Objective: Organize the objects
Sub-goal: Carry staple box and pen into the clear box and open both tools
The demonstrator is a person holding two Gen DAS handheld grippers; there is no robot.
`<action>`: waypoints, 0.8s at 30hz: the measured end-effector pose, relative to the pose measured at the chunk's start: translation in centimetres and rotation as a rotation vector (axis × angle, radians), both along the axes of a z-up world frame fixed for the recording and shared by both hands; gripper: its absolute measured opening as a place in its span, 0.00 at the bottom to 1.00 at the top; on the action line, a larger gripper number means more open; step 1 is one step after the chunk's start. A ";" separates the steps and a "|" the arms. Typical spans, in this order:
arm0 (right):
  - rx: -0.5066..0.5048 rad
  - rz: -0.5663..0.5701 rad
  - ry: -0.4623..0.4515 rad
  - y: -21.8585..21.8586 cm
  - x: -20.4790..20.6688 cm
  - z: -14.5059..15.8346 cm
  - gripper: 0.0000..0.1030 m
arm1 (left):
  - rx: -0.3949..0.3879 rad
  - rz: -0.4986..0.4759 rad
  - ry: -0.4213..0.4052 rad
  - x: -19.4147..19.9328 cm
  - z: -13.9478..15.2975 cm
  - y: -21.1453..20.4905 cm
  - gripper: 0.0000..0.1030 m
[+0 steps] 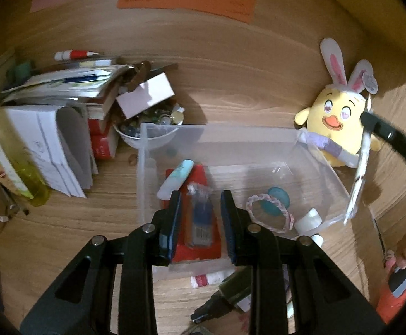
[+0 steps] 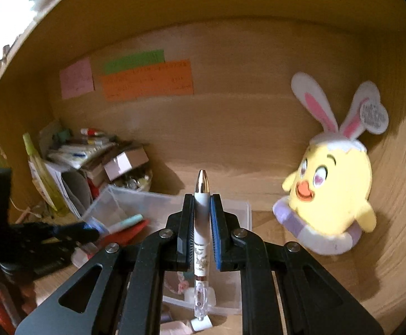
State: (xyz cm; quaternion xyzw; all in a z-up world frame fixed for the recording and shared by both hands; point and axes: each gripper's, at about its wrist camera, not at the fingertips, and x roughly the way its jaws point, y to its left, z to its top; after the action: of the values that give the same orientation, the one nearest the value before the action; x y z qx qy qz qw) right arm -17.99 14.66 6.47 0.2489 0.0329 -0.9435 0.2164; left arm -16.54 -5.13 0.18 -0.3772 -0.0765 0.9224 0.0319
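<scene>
A wooden desk [image 1: 230,89] with wooden walls is seen, littered near the cameras with markers and tubes. The right gripper [image 2: 202,217] is clamped on a white pen [image 2: 202,223], its metal tip pointing to twelve o'clock. The left gripper [image 1: 202,212] is held slightly apart, with nothing gripped, above a clear plastic box [image 1: 258,139] of small items. A yellow plush chick [image 2: 334,195] is propped at two o'clock, and paper notes [image 2: 147,81] are stuck on the back wall.

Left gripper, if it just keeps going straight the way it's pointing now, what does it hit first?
Most likely the blue packet lying on the red card inside the clear plastic bin. The left gripper has nothing between its open fingers and angles down into the bin, though depth is hard to judge.
</scene>
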 end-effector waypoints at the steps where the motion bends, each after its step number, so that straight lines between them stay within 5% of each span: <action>1: 0.002 -0.003 0.014 0.0 0.1 0.3 0.10 | -0.002 -0.005 -0.003 -0.2 -0.1 0.2 0.26; 9: 0.098 -0.018 -0.003 -1.9 -1.2 -1.6 0.10 | -0.003 -0.047 -0.036 -0.9 -1.0 1.3 0.27; 16: 0.156 0.016 -0.020 -3.9 -2.7 -2.4 0.10 | 0.009 -0.051 -0.003 0.5 -0.2 0.9 0.42; 24: 0.207 0.042 -0.019 -6.0 -3.0 -2.3 0.10 | -0.009 -0.054 0.016 1.7 0.2 0.8 0.49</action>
State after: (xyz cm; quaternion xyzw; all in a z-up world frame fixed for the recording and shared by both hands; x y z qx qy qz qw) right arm -20.99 8.63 4.19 0.2780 0.1332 -0.9279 0.2098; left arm -14.79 -4.38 0.36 -0.3717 -0.0617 0.9246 0.0558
